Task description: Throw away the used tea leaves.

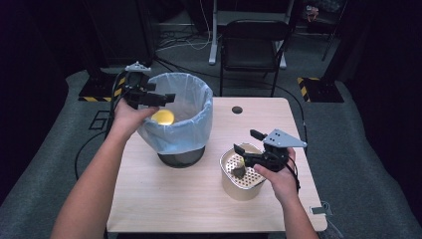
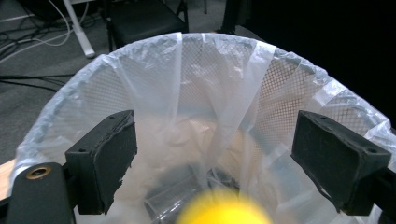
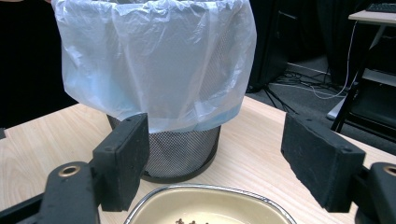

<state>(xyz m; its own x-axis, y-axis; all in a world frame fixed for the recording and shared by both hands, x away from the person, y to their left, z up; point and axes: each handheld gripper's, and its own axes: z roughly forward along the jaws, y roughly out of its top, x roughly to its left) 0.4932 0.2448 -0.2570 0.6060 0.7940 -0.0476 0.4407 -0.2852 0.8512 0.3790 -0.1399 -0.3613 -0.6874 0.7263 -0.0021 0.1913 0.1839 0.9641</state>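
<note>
Left gripper (image 2: 215, 163) jaws stand apart, nothing pressed between them; a yellow ball-like object (image 2: 224, 207), blurred, sits just below the gap, inside the mouth of the bin (image 2: 261, 88). From the high view the left gripper (image 1: 159, 98) hangs over the bin's near-left rim (image 1: 149, 84), yellow object (image 1: 162, 117) against the plastic liner (image 1: 174, 134), apparently dropping in. Clear crumpled plastic lies at the bin's bottom. Right gripper (image 3: 215, 163) jaws wide and empty, poised above a cream perforated container (image 1: 242, 175) holding a small dark scrap (image 1: 239, 171); its rim (image 3: 210, 192) shows just under the jaws. Bin and container both stand on the wooden desk (image 1: 164, 199), near each other, not touching. Judged step: discarding the yellow item, release done or nearly so. Next move likely calls for the right jaws to lower into the container, close on the scrap, and carry it over the liner's edge without snagging.
</note>
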